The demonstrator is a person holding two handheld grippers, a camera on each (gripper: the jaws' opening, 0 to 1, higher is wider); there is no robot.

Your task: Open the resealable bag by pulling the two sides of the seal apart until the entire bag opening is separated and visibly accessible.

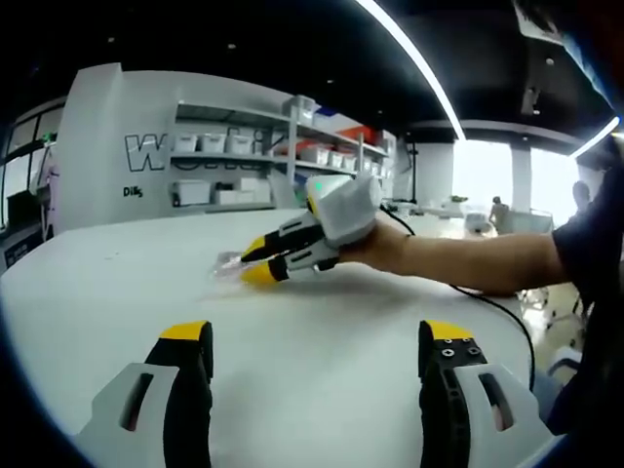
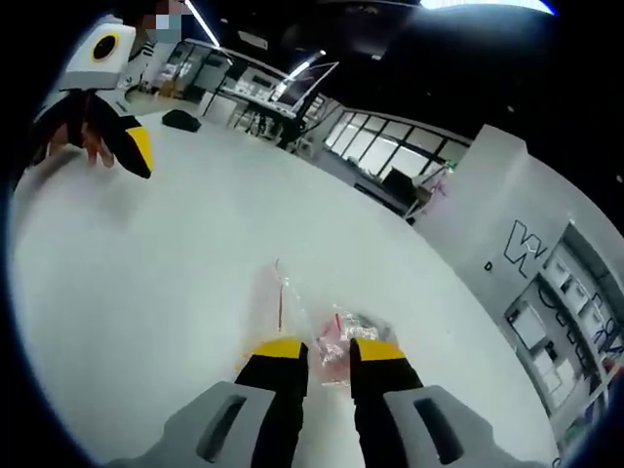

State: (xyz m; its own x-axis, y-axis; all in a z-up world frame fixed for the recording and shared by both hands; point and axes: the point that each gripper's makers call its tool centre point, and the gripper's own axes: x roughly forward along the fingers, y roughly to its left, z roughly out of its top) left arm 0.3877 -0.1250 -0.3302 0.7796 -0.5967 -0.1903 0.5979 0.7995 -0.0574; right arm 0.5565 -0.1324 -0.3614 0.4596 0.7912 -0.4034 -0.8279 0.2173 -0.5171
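The resealable bag (image 2: 283, 297) is clear with a red seal line and lies flat on the white table (image 2: 175, 273). Its pinkish contents (image 2: 336, 341) bunch up between the jaws of my right gripper (image 2: 327, 353), which stand close together, pinching the bag's near end. In the left gripper view the same right gripper (image 1: 255, 263), held by a hand, has its yellow tips on the bag (image 1: 226, 261) at mid-table. My left gripper (image 1: 317, 336) hovers well short of the bag, jaws wide apart and empty. It also appears far off in the right gripper view (image 2: 107, 141).
Shelves with white bins (image 1: 253, 156) and a lettered white wall stand behind the table. A black cable (image 1: 492, 304) trails under the person's forearm. A dark object (image 2: 180, 120) lies near the table's far edge. Desks and a seated person (image 1: 499, 211) are beyond.
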